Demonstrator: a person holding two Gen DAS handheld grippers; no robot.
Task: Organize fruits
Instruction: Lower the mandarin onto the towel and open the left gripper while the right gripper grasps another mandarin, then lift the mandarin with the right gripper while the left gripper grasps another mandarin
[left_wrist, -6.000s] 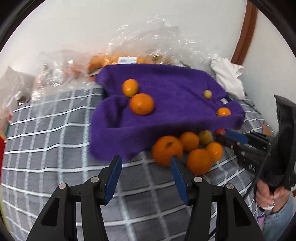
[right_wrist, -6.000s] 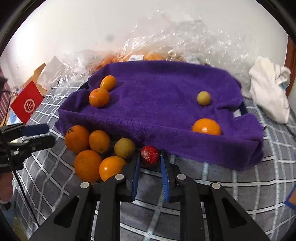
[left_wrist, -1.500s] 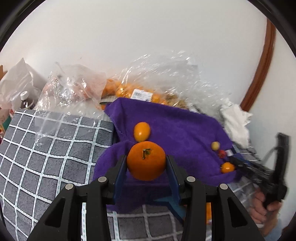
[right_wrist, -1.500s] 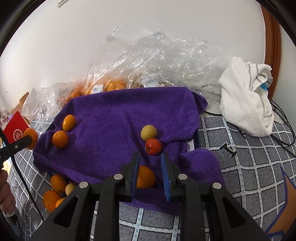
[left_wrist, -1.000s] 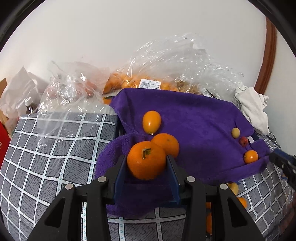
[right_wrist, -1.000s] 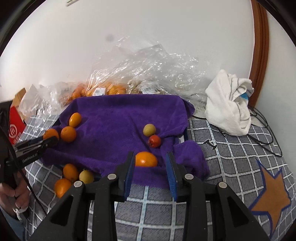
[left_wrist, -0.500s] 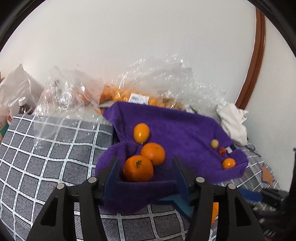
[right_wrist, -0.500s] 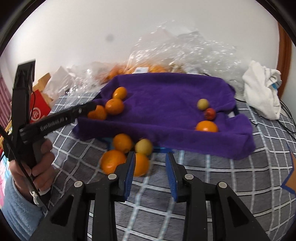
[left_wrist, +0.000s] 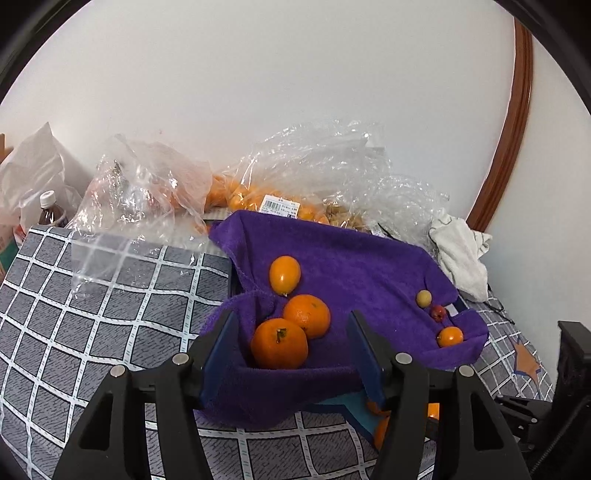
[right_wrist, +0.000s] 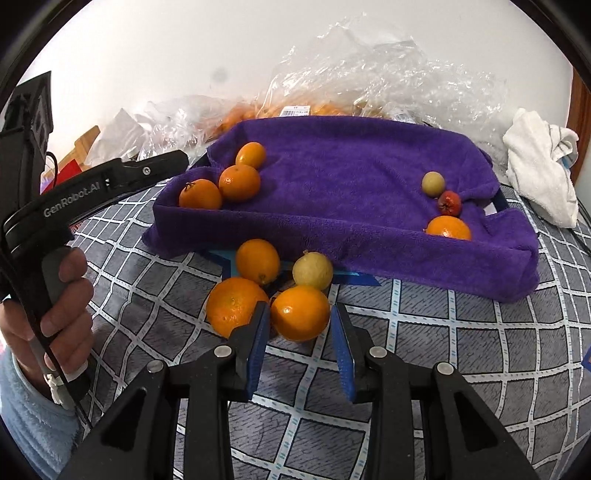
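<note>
My right gripper (right_wrist: 297, 334) stands open with its blue pads either side of the nearest orange (right_wrist: 300, 312), which lies on the checked cloth (right_wrist: 480, 350) just in front of the purple towel (right_wrist: 351, 166); nothing is gripped yet. Three more fruits sit close behind it. Farther off, my left gripper (left_wrist: 291, 354) is spread wide and empty at the towel's left corner, where three oranges (left_wrist: 279, 343) rest.
</note>
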